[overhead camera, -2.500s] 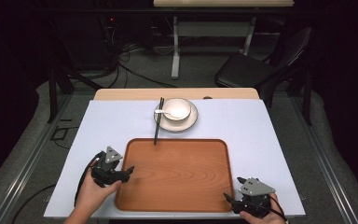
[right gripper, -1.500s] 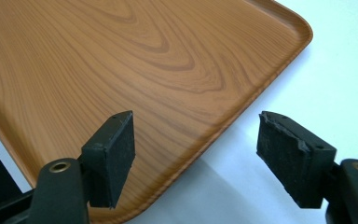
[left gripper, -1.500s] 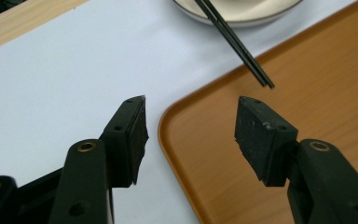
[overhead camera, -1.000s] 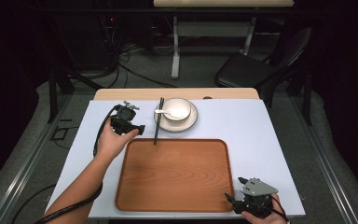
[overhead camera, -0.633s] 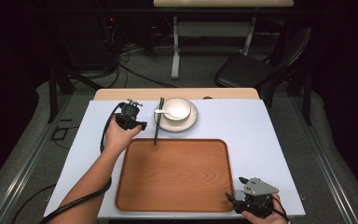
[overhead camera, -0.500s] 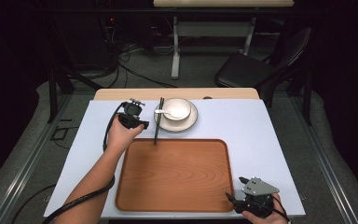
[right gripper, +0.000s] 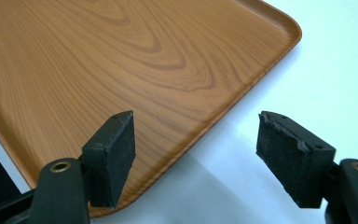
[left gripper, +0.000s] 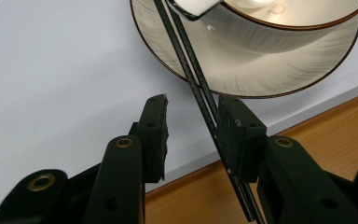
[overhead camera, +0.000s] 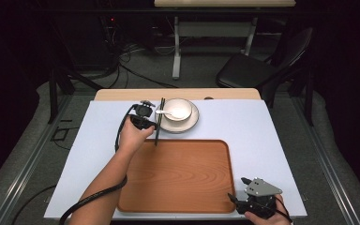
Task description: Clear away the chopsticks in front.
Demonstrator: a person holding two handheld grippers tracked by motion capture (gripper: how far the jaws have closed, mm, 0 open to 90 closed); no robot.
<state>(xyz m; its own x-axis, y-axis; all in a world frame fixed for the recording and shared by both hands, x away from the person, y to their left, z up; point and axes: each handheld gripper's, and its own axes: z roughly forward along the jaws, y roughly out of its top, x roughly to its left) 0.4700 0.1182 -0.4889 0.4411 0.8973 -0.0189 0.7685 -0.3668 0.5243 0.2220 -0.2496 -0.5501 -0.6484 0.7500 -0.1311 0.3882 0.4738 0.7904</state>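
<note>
My left claw (left gripper: 191, 112) has just been closing around the chopsticks (left gripper: 196, 88), which run between its jaws hard against the right-hand pad with a gap to the other, so nothing is clamped yet. Just beyond its tips I see the plate (left gripper: 261, 70) carrying the bowl (overhead camera: 178, 108) and spoon (overhead camera: 164, 112), with the tray (overhead camera: 183, 176) edge under its right jaw. My right claw (right gripper: 196, 149) sits released, its jaws wide over the tray's corner and the white surface (right gripper: 345, 70).
</note>
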